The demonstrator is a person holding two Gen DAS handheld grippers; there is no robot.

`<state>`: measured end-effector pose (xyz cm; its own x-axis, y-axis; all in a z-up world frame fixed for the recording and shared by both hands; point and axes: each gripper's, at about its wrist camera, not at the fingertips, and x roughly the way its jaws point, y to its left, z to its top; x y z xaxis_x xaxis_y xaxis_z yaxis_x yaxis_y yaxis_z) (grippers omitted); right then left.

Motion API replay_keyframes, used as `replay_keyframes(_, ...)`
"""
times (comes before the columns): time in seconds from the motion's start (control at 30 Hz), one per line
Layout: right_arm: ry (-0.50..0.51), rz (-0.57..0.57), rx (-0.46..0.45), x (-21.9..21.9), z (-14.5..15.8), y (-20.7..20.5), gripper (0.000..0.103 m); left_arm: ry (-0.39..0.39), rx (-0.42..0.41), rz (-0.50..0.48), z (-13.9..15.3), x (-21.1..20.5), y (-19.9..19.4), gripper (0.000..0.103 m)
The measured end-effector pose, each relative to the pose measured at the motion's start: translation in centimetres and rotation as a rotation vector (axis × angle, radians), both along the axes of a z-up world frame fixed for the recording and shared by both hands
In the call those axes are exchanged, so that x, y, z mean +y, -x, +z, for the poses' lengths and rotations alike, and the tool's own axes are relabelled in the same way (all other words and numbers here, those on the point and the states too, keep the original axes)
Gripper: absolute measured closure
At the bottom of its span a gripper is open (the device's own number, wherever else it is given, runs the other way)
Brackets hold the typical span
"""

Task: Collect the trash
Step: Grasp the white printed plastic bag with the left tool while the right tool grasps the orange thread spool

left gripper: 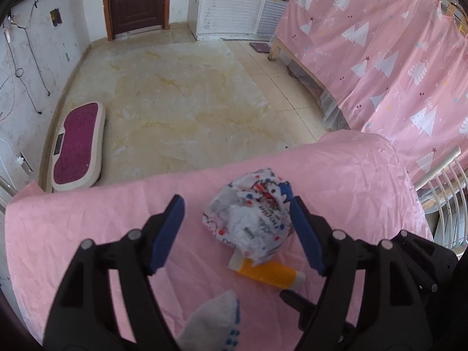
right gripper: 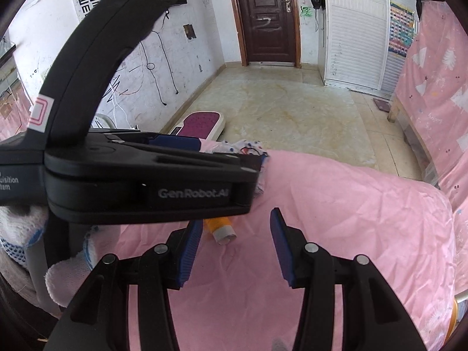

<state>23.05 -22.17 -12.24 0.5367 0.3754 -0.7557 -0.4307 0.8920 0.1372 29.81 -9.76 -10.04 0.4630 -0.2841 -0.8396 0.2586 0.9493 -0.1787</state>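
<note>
A crumpled white wrapper [left gripper: 248, 219] with red and blue print lies on the pink cloth [left gripper: 87, 234] that covers the table. My left gripper [left gripper: 237, 201] is open around it: the right pad is at the wrapper's edge, the left pad stands well apart. An orange cardboard roll [left gripper: 269, 272] lies just behind the wrapper, partly under it. In the right wrist view, my right gripper [right gripper: 237, 242] is open and holds nothing. The orange roll [right gripper: 219, 229] lies just ahead of its left finger. The left gripper's black body [right gripper: 146, 175] crosses that view and hides most of the wrapper [right gripper: 248, 146].
The table's far edge drops to a tiled floor with a pale mat [left gripper: 181, 96]. A purple and white footboard [left gripper: 79, 152] lies on the floor at left. A bed under a pink tree-print sheet [left gripper: 380, 58] stands at right, with white railings [left gripper: 447, 199] beside the table.
</note>
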Motion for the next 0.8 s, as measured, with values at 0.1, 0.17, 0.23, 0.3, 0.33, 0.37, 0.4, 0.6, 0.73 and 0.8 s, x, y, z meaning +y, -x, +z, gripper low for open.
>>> replay_keyframes(0.1,-0.007,0.000,0.009,0.1,-0.3,-0.3,0.065,-0.019,-0.001,-0.004,-0.5,-0.3,-0.1,0.032)
replay_keyframes(0.17,-0.012,-0.001,0.015,0.1,-0.5,-0.4,0.065,-0.030,-0.005,-0.011,-0.8,-0.4,0.0,0.032)
replay_keyframes(0.23,-0.017,0.000,0.021,0.0,-0.7,-0.6,0.065,-0.041,-0.009,-0.019,-0.9,-0.6,0.1,0.045)
replay_keyframes(0.3,-0.018,0.003,0.022,0.0,-0.8,-0.6,0.065,-0.038,-0.016,-0.032,-0.8,-0.9,0.3,0.056)
replay_keyframes(0.33,-0.017,0.004,0.023,0.1,-0.8,-0.7,0.065,-0.035,-0.018,-0.036,-0.7,-1.0,0.4,0.061)
replay_keyframes(0.37,-0.016,0.005,0.023,0.1,-0.8,-0.7,0.065,-0.034,-0.020,-0.039,-0.6,-0.9,0.6,0.062)
replay_keyframes(0.4,-0.014,0.006,0.023,0.2,-0.8,-0.7,0.065,-0.031,-0.022,-0.040,-0.5,-0.9,0.6,0.065)
replay_keyframes(0.6,0.003,0.027,0.016,0.9,-0.8,-0.9,0.065,0.023,-0.062,0.018,1.4,1.2,0.5,0.067)
replay_keyframes(0.73,0.019,0.053,0.018,1.9,-1.1,-1.0,0.065,0.049,-0.127,0.069,3.6,3.0,0.8,0.067)
replay_keyframes(0.8,0.030,0.058,0.014,2.4,-1.2,-1.0,0.065,0.060,-0.148,0.092,4.2,3.8,0.9,0.067)
